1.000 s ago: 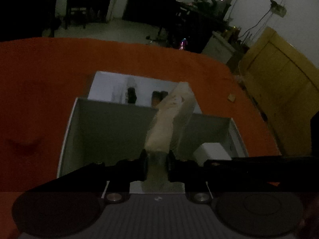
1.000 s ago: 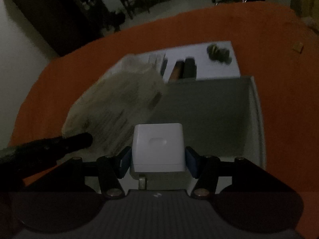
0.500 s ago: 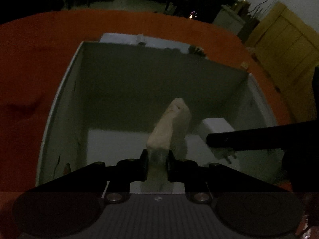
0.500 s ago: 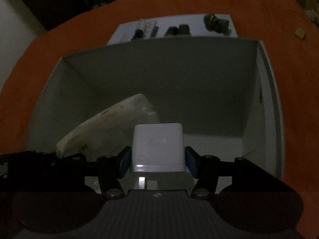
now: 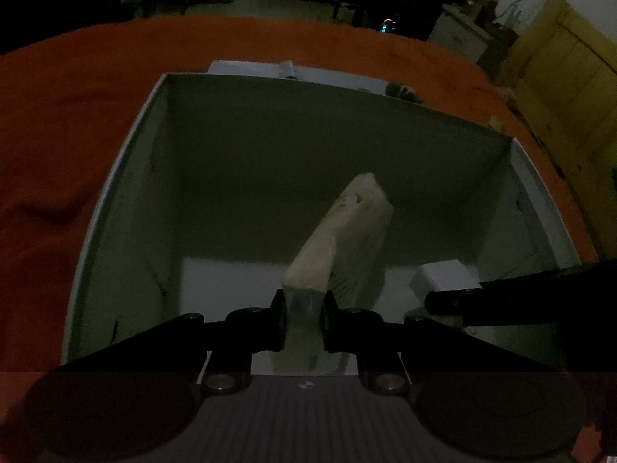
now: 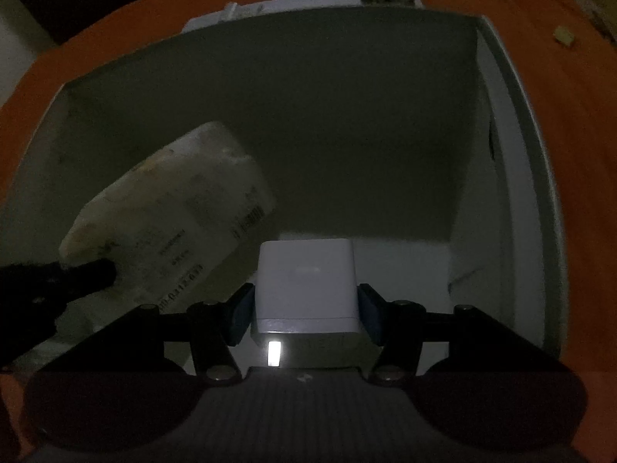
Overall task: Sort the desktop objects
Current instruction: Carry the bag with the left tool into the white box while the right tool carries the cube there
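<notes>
A deep grey open box [image 5: 127, 162] [image 6: 516, 123] sits on the orange cloth. Inside it, my left gripper [image 5: 304, 314] is shut on the end of a pale plastic-wrapped packet [image 5: 347, 231], which tilts up and away; the right wrist view shows the same packet [image 6: 173, 208] at left. Low in the box, my right gripper [image 6: 306, 314] is shut on a white cube-shaped charger [image 6: 306, 281] with its metal prong facing back. The left wrist view catches that charger [image 5: 443, 276] at right, behind the right gripper's dark finger [image 5: 501, 303].
Behind the box lies a white sheet [image 5: 246, 67] [image 6: 308, 4] with small dark items on it. A small tan scrap [image 6: 563, 34] rests on the orange cloth [image 5: 58, 115]. A yellow wooden cabinet [image 5: 570, 88] stands at right. The room is dim.
Both grippers have moved from above the box's near edge down into it, carrying the packet and the charger. The box walls now surround both views.
</notes>
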The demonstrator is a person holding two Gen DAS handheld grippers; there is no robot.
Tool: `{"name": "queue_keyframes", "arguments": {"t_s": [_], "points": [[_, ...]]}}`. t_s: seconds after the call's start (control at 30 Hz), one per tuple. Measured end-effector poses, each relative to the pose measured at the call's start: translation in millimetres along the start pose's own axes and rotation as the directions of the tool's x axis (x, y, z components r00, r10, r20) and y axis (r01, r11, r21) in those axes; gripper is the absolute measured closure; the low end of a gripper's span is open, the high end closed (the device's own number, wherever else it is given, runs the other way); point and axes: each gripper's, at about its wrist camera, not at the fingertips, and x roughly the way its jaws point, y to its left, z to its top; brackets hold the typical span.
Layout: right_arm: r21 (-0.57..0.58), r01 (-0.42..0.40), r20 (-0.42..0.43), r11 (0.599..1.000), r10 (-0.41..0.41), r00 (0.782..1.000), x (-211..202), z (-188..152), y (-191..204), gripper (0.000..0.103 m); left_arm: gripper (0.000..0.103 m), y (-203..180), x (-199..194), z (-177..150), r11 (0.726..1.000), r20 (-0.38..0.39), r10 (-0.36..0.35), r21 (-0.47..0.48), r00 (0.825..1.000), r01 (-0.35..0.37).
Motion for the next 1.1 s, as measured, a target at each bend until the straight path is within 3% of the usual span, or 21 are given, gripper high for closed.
{"name": "queue_keyframes", "arguments": {"t_s": [0.63, 0.77, 0.97, 1.1], "points": [[0.033, 0.054, -0.068, 0.998, -0.052, 0.996, 19.7, 0.4, -11.0, 0.042, 0.084, 0.4, 16.9, -5.2, 1.000, -0.070, 0.012, -0.005, 0.997, -0.013], [0.048, 0.048, -0.083, 0.998, -0.044, 0.996, 20.8, 6.0, -10.0, 0.027, 0.080, -1.7, 19.5, -5.8, 1.000, -0.088, 0.012, -0.003, 0.996, -0.012], [0.056, 0.032, -0.102, 0.998, -0.027, 0.994, 21.8, 7.8, -10.1, 0.020, 0.058, -5.3, 19.5, -8.9, 1.000, -0.077, 0.017, 0.004, 0.997, -0.017], [0.076, 0.015, -0.092, 0.997, -0.008, 0.996, 18.6, 6.7, -9.9, 0.019, 0.013, -4.3, 11.2, -6.4, 0.999, -0.027, -0.033, -0.020, 0.999, 0.032]]}}
